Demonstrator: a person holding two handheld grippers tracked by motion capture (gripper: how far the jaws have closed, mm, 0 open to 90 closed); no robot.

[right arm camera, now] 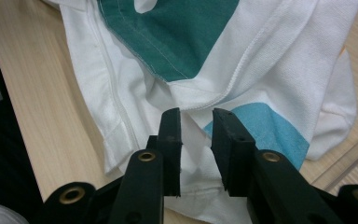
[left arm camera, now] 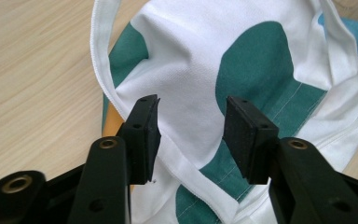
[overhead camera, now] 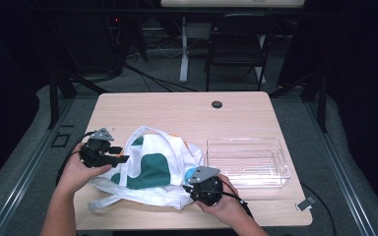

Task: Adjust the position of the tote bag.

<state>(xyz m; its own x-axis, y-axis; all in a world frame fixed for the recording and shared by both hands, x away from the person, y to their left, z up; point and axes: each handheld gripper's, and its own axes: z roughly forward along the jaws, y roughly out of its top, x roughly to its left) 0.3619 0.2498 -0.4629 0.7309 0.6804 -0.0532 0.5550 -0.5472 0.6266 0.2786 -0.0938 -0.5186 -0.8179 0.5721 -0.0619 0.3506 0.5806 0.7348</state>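
Left jaws: parted over the garment's white hem; left gripper (left arm camera: 192,122) holds nothing.
Right jaws: narrow gap, a fold of white cloth between them; right gripper (right arm camera: 196,135) pads not clearly pressing.
Garment: white shirt with green and blue patches (overhead camera: 150,164), crumpled at table centre, between both grippers.
Bin: clear plastic bin (overhead camera: 248,162), empty, at 3 o'clock from the shirt.
Table: wooden table (overhead camera: 177,110).
Risk: a pinch on one layer only could let the cloth slip or bunch when lifted.
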